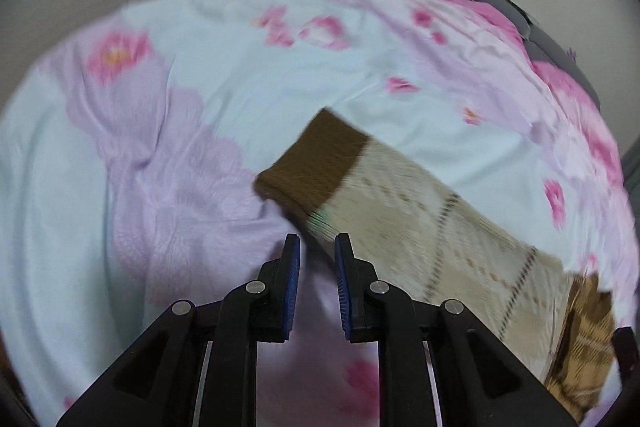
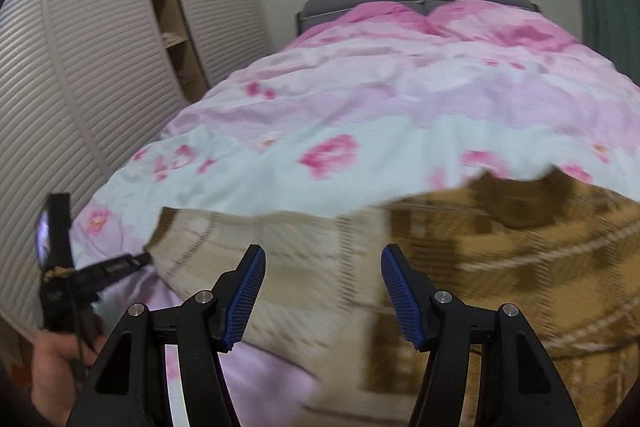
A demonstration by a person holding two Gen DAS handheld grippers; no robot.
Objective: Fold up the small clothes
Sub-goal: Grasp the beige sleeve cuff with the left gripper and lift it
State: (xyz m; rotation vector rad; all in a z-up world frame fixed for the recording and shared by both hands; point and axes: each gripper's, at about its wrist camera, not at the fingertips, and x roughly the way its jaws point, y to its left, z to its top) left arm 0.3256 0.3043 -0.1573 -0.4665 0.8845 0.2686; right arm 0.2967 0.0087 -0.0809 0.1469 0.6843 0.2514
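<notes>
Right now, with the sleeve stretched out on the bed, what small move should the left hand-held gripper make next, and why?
Probably close the left hand-held gripper on the sleeve near its brown cuff. Its fingers stand slightly apart with the sleeve edge just ahead, not pinched, and the right hand-held gripper is open too.

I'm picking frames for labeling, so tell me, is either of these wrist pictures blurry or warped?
Left wrist view: the sweater and floral duvet are smeared by motion, the fingers sharp. Right wrist view: same smear on the sweater, the wardrobe slats bowed by fisheye.
</notes>
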